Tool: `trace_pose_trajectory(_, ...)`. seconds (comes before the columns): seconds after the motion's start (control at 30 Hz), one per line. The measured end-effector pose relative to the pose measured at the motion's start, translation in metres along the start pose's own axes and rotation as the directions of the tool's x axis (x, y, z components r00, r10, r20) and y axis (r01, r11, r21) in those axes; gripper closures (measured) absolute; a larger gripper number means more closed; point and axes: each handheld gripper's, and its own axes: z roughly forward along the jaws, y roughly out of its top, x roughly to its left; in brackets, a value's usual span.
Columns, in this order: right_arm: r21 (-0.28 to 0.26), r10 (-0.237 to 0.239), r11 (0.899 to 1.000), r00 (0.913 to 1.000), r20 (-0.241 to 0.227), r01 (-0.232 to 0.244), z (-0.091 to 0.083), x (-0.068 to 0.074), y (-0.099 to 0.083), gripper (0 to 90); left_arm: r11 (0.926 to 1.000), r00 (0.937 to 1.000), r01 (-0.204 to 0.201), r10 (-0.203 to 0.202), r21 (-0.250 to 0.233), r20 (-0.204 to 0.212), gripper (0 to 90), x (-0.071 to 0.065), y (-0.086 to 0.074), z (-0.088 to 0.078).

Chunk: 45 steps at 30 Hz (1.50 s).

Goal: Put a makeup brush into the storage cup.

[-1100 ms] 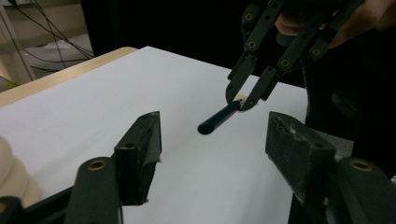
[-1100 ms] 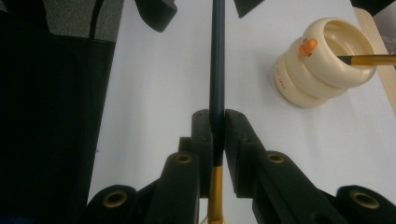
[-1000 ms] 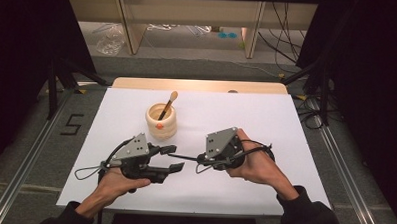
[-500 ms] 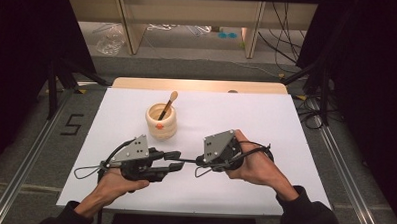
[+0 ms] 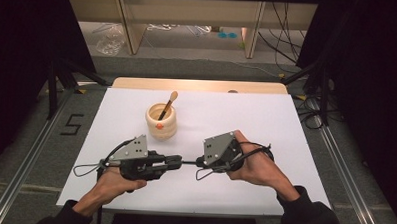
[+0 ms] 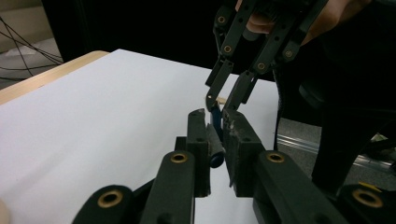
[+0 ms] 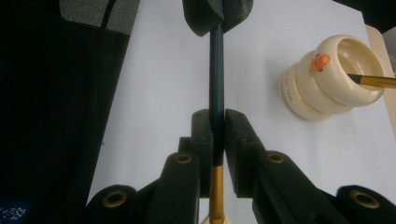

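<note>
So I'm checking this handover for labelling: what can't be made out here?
- Dark blue handle: the far end is covered by the left gripper in the right gripper view.
- Its brush tip: cut off by the bottom edge there, behind the right gripper.
- Cream pot: inside shadowed in the high view; the second brush hides its lower end there.

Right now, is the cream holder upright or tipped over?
Upright: the cream holder stands mouth-up on the white sheet, a brush leaning inside.
</note>
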Motion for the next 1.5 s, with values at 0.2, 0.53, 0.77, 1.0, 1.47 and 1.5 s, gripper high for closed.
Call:
trace_pose_trajectory(0.2, 0.011, -0.013, 1.0, 0.9995, 0.027, 0.013, 0.0, 0.001, 0.0, 83.0, 0.9999, 0.9999, -0.014, 0.014, 0.006, 0.01, 84.6, 0.0, 0.0, 0.0)
trace_pose_trajectory(0.53, -0.029, 0.058, 0.998, 0.9949, 0.083, -0.056, -0.006, -0.002, -0.001, 71.1, 0.9988, 0.9985, -0.028, 0.026, -0.04, -0.049, 84.7, 0.002, 0.003, -0.005)
trace_pose_trajectory(0.77, -0.187, 0.303, 0.944, 0.9382, 0.168, -0.271, -0.027, -0.008, -0.006, 45.8, 0.9935, 0.9891, -0.033, 0.016, -0.109, -0.146, 84.7, 0.007, 0.006, -0.015)
trace_pose_trajectory(1.0, -0.34, 0.516, 0.825, 0.8471, 0.127, -0.451, -0.031, -0.008, -0.014, 37.6, 0.9859, 0.9727, -0.068, 0.031, -0.153, -0.23, 84.7, 0.008, 0.009, -0.021)
trace_pose_trajectory(1.47, -0.432, 0.666, 0.686, 0.7445, 0.049, -0.585, -0.013, -0.003, -0.023, 26.4, 0.9749, 0.9505, -0.118, 0.056, -0.188, -0.306, 84.7, 0.009, 0.012, -0.029)
trace_pose_trajectory(1.5, -0.439, 0.671, 0.681, 0.7393, 0.053, -0.586, -0.012, -0.003, -0.024, 25.2, 0.974, 0.9489, -0.121, 0.057, -0.192, -0.31, 84.7, 0.009, 0.012, -0.03)
